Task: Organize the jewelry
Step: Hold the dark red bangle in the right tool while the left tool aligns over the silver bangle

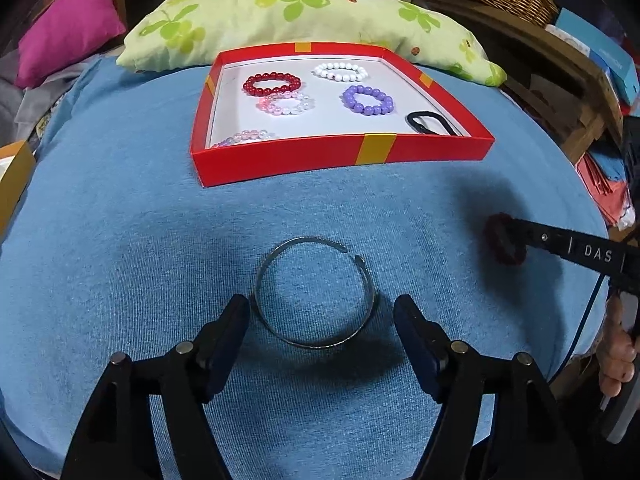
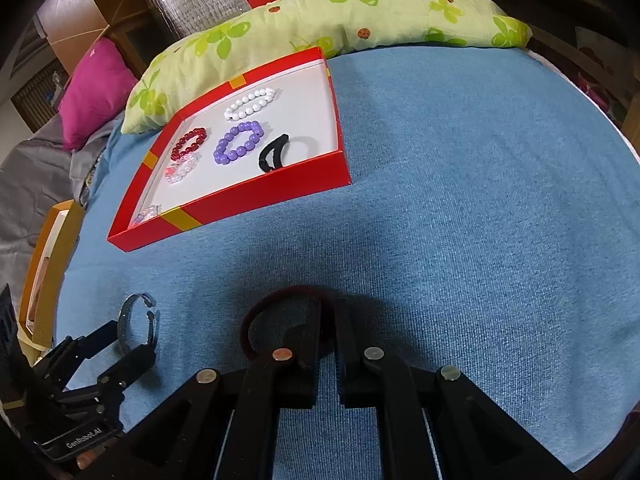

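The left hand-held gripper (image 1: 322,316) stands wide, its fingers flanking an open silver metal bangle (image 1: 315,292) lying on the blue cloth bed surface (image 1: 120,240). The right hand-held gripper (image 2: 328,312) is closed narrowly on a dark red elastic hair tie (image 2: 256,320). Ahead of both sits the shallow red cardboard tray (image 1: 280,160), holding beaded bracelets and a black hair tie (image 1: 430,122).
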